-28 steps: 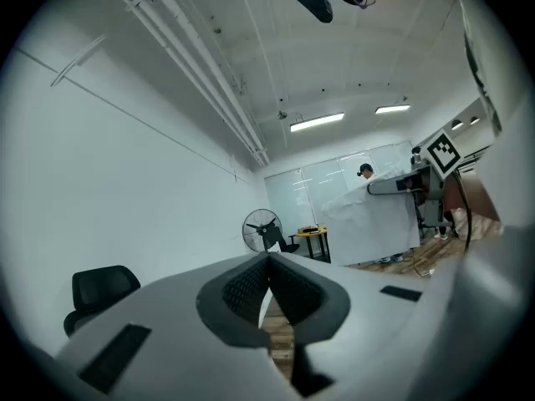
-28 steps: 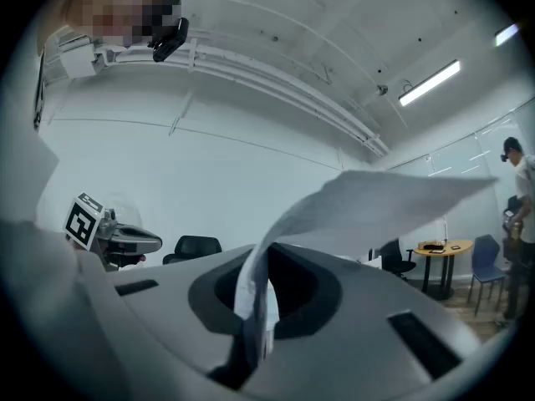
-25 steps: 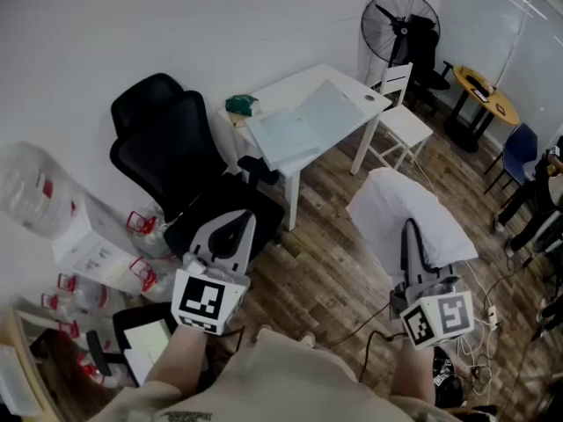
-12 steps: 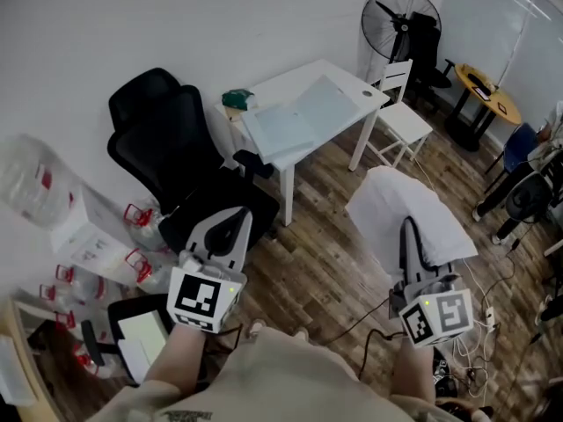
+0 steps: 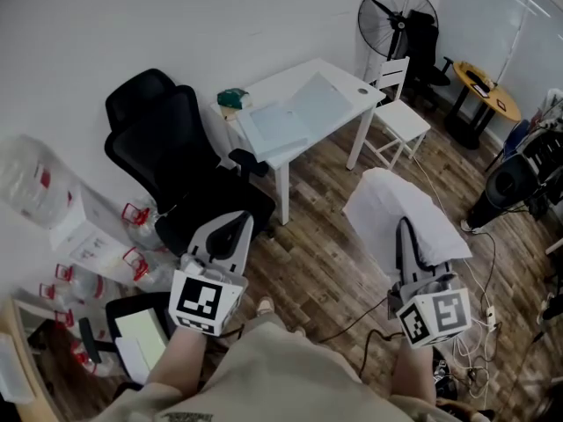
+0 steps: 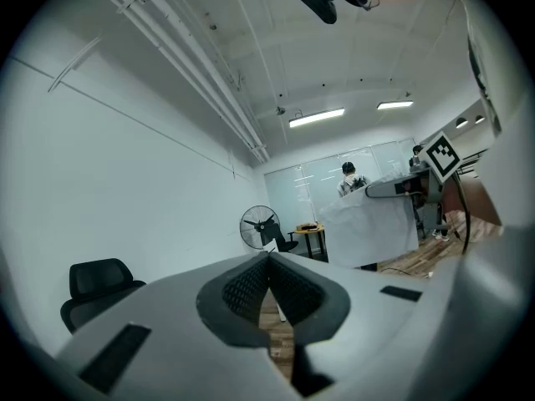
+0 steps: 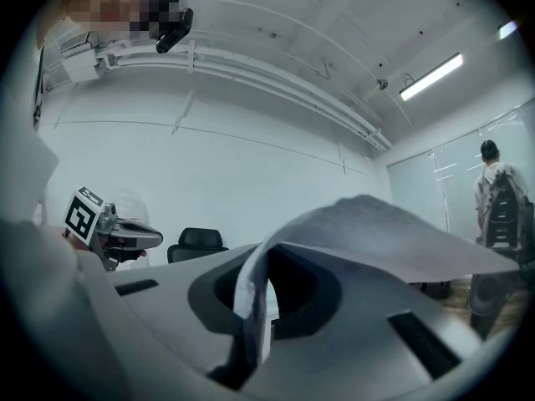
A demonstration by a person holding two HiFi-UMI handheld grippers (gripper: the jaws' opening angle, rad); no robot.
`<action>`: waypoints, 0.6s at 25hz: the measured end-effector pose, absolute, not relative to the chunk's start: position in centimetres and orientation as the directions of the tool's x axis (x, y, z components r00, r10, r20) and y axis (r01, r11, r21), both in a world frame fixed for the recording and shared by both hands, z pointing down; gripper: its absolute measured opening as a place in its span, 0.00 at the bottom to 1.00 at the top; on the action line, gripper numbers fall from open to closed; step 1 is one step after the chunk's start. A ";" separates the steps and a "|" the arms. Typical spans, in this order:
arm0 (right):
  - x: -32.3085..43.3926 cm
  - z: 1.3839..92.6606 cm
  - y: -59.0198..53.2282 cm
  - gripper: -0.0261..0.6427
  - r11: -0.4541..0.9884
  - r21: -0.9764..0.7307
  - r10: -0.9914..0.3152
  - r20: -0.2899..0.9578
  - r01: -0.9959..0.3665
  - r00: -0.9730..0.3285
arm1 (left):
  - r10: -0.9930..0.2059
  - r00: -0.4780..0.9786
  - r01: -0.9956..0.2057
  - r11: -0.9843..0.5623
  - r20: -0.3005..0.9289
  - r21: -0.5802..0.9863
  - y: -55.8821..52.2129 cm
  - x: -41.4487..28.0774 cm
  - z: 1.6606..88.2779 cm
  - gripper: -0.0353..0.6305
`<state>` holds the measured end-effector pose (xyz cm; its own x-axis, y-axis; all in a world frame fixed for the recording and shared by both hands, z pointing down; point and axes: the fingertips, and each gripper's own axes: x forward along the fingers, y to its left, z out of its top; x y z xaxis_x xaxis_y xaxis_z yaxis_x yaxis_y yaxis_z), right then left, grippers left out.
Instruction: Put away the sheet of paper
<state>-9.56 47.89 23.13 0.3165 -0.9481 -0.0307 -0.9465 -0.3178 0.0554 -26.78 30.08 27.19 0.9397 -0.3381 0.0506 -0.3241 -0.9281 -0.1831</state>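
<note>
Right gripper: jaws clamped on 1 edge of the sheet of paper.
Sheet of paper: white, held in the air over the wood floor, billowing forward past the jaws; well apart from the surface.
Left gripper: jaws pressed together, nothing between them.
Surface: white table by the wall, bearing pale sheets and 1 green item.
Office chair: black, just left of the surface.
Fan: standing, far corner.

The office chair stands left of the surface, a second chair right, a fan behind, and the sheet of paper in front.
</note>
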 end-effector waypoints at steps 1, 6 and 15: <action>-9.5 23.2 48.0 0.07 -0.318 0.058 -0.948 -0.028 -0.946 0.317 | -0.339 0.939 -0.325 -0.928 0.052 -0.179 30.1 -26.7 27.2 0.08; -8.5 23.6 47.8 0.07 -0.338 0.054 -0.941 -0.033 -0.940 0.336 | -0.325 0.944 -0.309 -0.933 0.062 -0.187 29.9 -26.1 27.9 0.08; -5.4 25.1 44.6 0.07 -0.360 0.051 -0.933 0.000 -0.931 0.361 | -0.312 0.946 -0.294 -0.940 0.086 -0.171 26.4 -23.0 29.0 0.08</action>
